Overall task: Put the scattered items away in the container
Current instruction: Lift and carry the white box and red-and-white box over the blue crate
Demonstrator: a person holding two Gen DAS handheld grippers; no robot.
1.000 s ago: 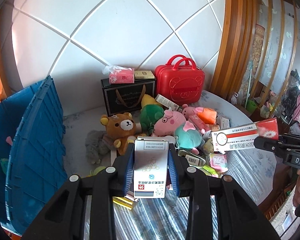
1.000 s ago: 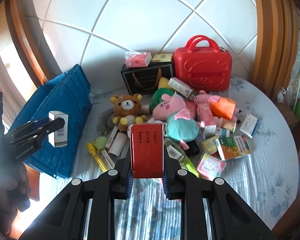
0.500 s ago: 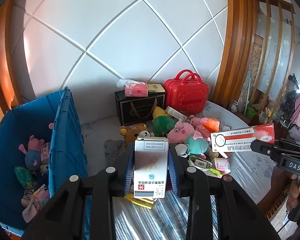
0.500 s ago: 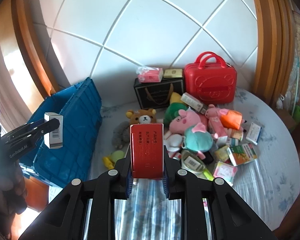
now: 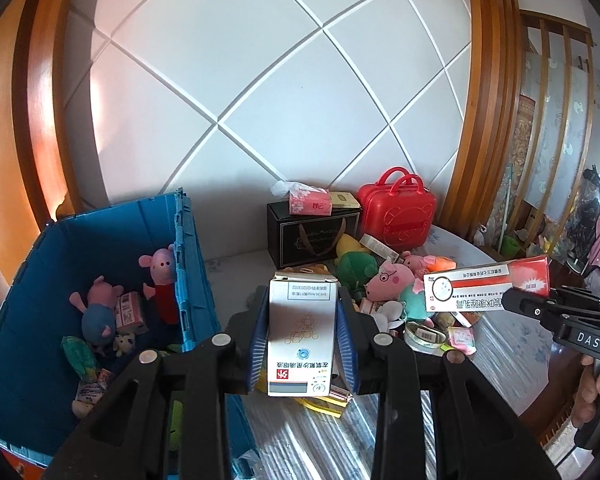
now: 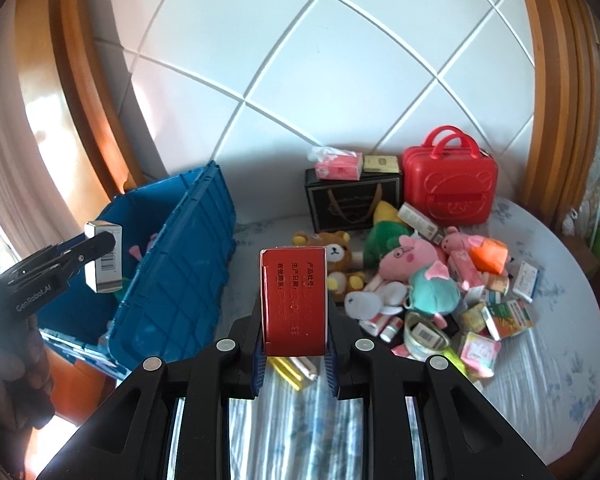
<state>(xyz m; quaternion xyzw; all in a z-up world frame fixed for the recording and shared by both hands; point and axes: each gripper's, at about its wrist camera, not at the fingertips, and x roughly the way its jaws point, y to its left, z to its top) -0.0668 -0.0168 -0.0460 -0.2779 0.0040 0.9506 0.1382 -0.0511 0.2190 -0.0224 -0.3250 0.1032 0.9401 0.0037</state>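
My left gripper [image 5: 302,328] is shut on a white medicine box [image 5: 302,332], held up beside the right wall of the blue crate [image 5: 186,264]. The crate holds pink pig plushes [image 5: 160,276] and small packets. My right gripper [image 6: 294,320] is shut on a red medicine box [image 6: 294,300], held above the table. That red-and-white box also shows in the left wrist view [image 5: 488,290]. The left gripper with its white box shows in the right wrist view [image 6: 102,256], over the crate [image 6: 180,264]. A heap of plush toys [image 6: 408,264] and small boxes [image 6: 508,316] lies on the table.
A red toy suitcase [image 6: 450,188] and a black gift bag [image 6: 352,200] with a pink tissue pack [image 6: 338,166] stand at the back by the white tiled wall. Yellow items [image 6: 292,368] lie just below my right gripper. The round table's edge [image 6: 596,340] curves at right.
Both grippers have risen and drawn back from the pile. The left one has swung left, so the inside of the blue crate has come into its view.
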